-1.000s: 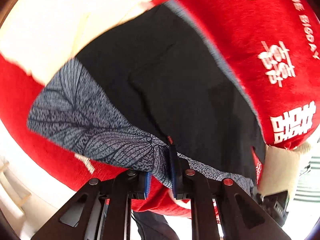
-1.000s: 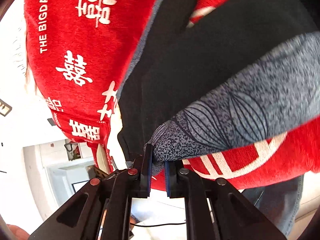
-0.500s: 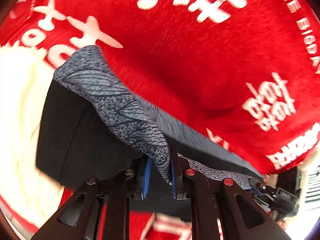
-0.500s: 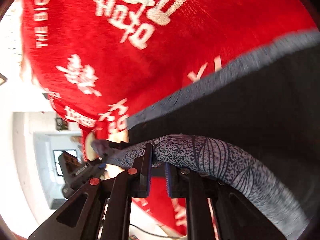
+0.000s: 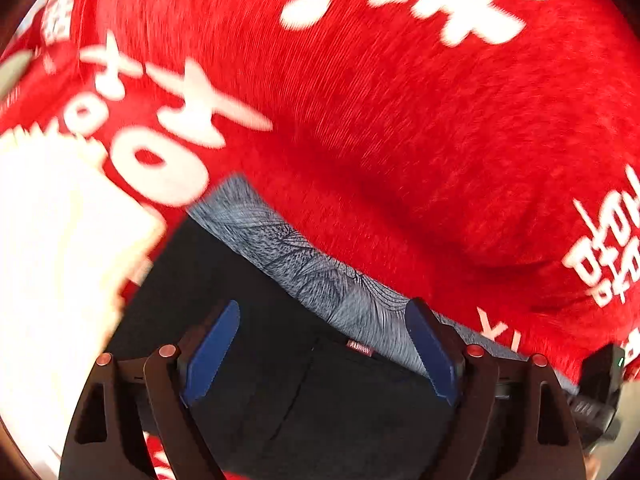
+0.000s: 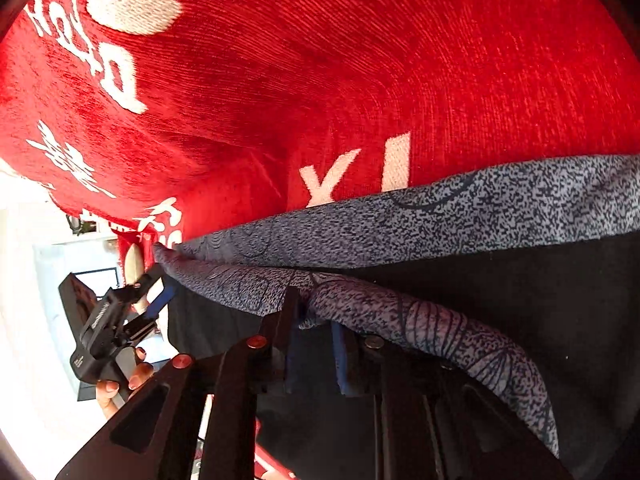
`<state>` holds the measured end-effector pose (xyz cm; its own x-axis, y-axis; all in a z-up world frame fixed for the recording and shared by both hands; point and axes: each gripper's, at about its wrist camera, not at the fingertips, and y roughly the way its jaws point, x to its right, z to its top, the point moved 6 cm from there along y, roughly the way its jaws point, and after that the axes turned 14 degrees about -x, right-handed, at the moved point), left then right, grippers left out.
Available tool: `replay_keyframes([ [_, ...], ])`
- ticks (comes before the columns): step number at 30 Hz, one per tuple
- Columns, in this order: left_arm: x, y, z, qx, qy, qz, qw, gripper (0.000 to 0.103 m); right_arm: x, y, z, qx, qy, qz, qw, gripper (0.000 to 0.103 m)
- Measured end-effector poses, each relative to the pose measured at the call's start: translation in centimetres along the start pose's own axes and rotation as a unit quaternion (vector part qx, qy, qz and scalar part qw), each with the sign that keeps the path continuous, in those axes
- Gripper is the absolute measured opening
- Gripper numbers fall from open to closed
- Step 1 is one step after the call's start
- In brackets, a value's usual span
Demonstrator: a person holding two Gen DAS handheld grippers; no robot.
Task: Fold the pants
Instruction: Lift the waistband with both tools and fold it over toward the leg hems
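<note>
My left gripper (image 5: 322,344) has just been opening; its blue pads (image 5: 212,344) stand wide apart above the black pants with the grey leaf-patterned band (image 5: 304,396), pressing on nothing. The pants lie folded on the red plush blanket with white lettering (image 5: 400,140), patterned band along the far edge. My right gripper (image 6: 314,346) has just been opening too; a roll of the patterned band lies at its fingertips, but I cannot tell whether the pads grip it.
</note>
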<state>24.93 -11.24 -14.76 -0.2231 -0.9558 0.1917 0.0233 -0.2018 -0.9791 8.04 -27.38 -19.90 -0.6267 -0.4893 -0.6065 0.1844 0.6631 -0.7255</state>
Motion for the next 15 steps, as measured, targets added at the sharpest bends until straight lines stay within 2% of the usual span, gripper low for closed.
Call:
replay_keyframes([
  [1,0.3,-0.5,-0.4,-0.003,0.012,0.012,0.9998,0.085,-0.4,-0.5,-0.2,0.003,-0.005,0.005,1.000,0.043],
  [3,1.3,-1.4,-1.9,-0.007,0.044,0.040,0.9982,0.085,-1.5,-1.7,-0.5,0.018,-0.020,0.018,0.999,0.080],
  [4,1.7,-1.8,-2.8,-0.011,0.061,0.052,0.9967,0.085,-2.3,-2.8,-1.0,0.033,-0.030,0.018,0.999,0.084],
  [6,3.5,-1.7,-5.1,-0.023,0.094,0.064,0.9932,0.085,-3.0,-4.9,-2.2,0.063,-0.038,-0.004,0.997,0.085],
  [9,6.0,-1.3,-9.2,-0.052,0.135,0.056,0.9879,0.085,-2.8,-7.2,-4.8,0.086,-0.038,-0.028,0.995,0.085],
  [12,9.0,-0.4,-13.4,-0.082,0.176,0.037,0.9803,0.085,-0.8,-9.5,-9.4,0.102,-0.024,-0.071,0.992,0.085],
  [15,13.9,0.1,-18.7,-0.116,0.227,0.014,0.9669,0.085,3.4,-11.7,-14.9,0.116,0.013,-0.107,0.987,0.085],
])
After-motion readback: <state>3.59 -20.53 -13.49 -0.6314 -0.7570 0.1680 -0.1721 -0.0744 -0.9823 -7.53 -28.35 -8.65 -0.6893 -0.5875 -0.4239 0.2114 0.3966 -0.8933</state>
